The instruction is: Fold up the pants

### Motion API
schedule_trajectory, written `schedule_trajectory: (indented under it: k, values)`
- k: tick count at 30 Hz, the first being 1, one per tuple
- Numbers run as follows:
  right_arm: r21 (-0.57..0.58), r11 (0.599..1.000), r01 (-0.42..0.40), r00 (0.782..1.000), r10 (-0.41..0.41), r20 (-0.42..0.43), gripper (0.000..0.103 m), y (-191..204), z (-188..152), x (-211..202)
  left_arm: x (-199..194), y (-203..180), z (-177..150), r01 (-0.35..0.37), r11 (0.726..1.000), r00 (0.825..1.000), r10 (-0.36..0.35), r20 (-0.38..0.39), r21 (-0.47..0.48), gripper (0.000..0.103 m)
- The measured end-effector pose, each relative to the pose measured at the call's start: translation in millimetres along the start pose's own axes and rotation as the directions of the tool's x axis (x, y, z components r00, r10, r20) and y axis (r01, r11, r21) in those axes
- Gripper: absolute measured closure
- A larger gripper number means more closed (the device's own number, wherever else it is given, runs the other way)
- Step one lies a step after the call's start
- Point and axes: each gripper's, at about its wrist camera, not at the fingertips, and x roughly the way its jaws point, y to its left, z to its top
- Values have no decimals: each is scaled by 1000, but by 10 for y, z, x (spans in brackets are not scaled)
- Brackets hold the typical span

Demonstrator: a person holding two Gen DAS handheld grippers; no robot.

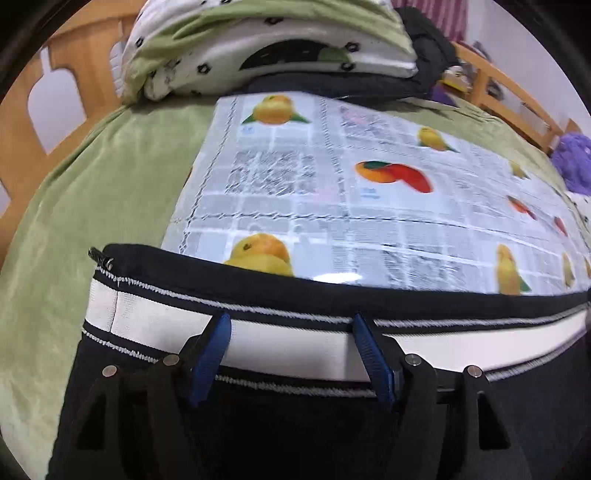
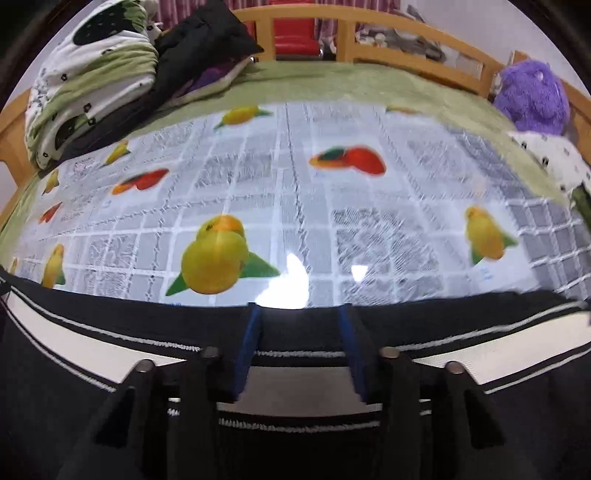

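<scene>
Left gripper point(image 1: 291, 325): blue fingers point(image 1: 212, 354) spread apart, resting on the white stripe of the pants point(image 1: 295, 295). No fabric is pinched between them; the claw is open.

Right gripper point(image 2: 299, 314): blue fingers point(image 2: 249, 350) likewise spread, tips reaching the far black edge of the pants point(image 2: 461, 325). The dark cloth lies under and between them. Claw open, gripping nothing visible.

Pants: black with a white band bordered by thin white stitched lines. They lie along the near edge of the mat point(image 1: 369, 184), spanning both views. In the left view their left end, with a small metal zipper pull point(image 1: 99, 256), overhangs the mat's left edge onto the green sheet point(image 1: 110, 166).

Mat: glossy, grid-patterned with printed fruit, spread over the sheet on a wooden-railed bed point(image 2: 406, 33).

At the bed's far left corner: a folded green-and-white quilt point(image 2: 92, 85) with a black garment point(image 2: 207, 40) beside it. At the far right edge: a purple plush point(image 2: 532, 96).
</scene>
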Motion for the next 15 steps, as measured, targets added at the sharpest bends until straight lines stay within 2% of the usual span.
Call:
schedule_trajectory:
  k: [2,4,6,7,8,9,12,14,15]
  values:
    - [-9,1000,4,999,-4,49,66,-105,-31,-161,-100,32,-33,3,1000,1000,-3,16,9,36]
    - [-13,997,72,996,-71,62,58,-248,-94,-162,-136,99,-61,-34,999,999,34,33,13,33]
    - [18,992,124,992,-124,4,58,-427,-163,62,-5,224,-102,-65,998,998,66,13,-19,29]
    - [41,992,120,992,-118,-41,58,-523,-204,242,77,281,-98,-63,997,998,63,-13,-40,28]
    - [46,993,111,994,-111,-8,58,-535,-215,254,134,333,-114,-43,996,999,42,-14,-73,26]
    - [26,992,126,992,-125,-11,57,-507,-195,250,119,342,-114,-44,995,999,45,8,-85,26]
    - [14,976,217,974,-216,-65,57,-359,-108,223,72,293,-108,-77,993,997,76,-18,-90,26]
    - [36,980,197,978,-194,-80,58,-325,-121,143,10,309,-155,-62,992,997,58,-41,-114,27]
    - [76,986,150,987,-145,-76,58,-333,-139,67,-51,328,-213,-47,991,998,41,-53,-122,27]
